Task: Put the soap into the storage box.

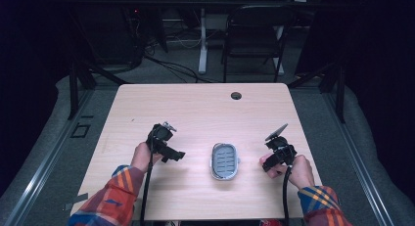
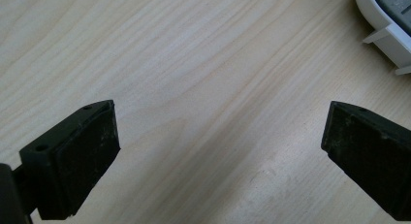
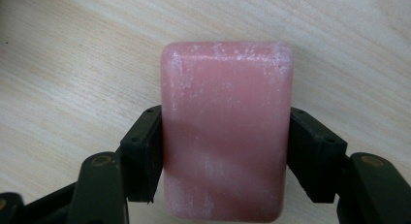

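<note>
Gripping pink soap bar (image 3: 227,132) lengthwise, right gripper (image 3: 227,153), dish (image 1: 224,161) beside.

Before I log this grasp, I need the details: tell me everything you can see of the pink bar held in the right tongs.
The pink rectangular bar of soap has rounded corners and a matte, waxy-looking surface with whitish, powdery scuffs near its top edge and lower part. It looks whole and solid. The right tongs clamp it, one black pad pressed against each long side, with the upper half sticking out beyond them. It is seen against the light wooden table; whether it touches the table cannot be told.
</note>
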Tool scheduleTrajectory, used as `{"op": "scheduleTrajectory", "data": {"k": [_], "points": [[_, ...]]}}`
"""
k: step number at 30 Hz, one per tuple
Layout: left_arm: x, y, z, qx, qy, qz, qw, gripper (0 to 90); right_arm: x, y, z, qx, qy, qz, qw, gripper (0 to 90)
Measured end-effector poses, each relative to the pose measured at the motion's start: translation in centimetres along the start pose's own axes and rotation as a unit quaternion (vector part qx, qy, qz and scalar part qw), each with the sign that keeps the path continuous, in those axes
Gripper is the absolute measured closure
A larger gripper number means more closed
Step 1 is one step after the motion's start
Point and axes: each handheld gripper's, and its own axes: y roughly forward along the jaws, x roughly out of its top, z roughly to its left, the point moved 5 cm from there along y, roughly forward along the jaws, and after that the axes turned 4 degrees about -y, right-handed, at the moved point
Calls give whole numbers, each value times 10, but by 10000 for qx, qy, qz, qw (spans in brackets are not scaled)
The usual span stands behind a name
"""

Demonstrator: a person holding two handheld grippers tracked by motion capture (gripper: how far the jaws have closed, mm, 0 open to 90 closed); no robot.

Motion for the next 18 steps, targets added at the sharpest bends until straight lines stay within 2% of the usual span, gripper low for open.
{"op": "scheduleTrajectory", "data": {"k": [1,3,5,6,9,10,13,17,18], "points": [[0,0,0,1,3,-1,10000,0,0,-1,-1,-7,-58,76,10000,365],[0,0,0,-1,2,-1,10000,0,0,0,0,48,-16,20,10000,365],[0,0,0,0,4,-4,10000,0,0,-2,0,34,-81,69,9999,365],[0,0,0,-2,4,-2,10000,0,0,-2,0,55,-48,-2,10000,365],[0,0,0,-2,6,0,10000,0,0,-4,0,62,-98,47,9999,366],[0,0,0,-4,10,-2,10000,0,0,-3,1,86,10,-95,9999,366],[0,0,0,-4,8,-3,10000,0,0,-8,0,88,-97,38,9999,366],[0,0,0,-1,7,2,10000,0,0,-11,-1,122,-109,-11,9999,366],[0,0,0,1,8,2,10000,0,0,-10,1,128,-31,-107,9999,366]]}}
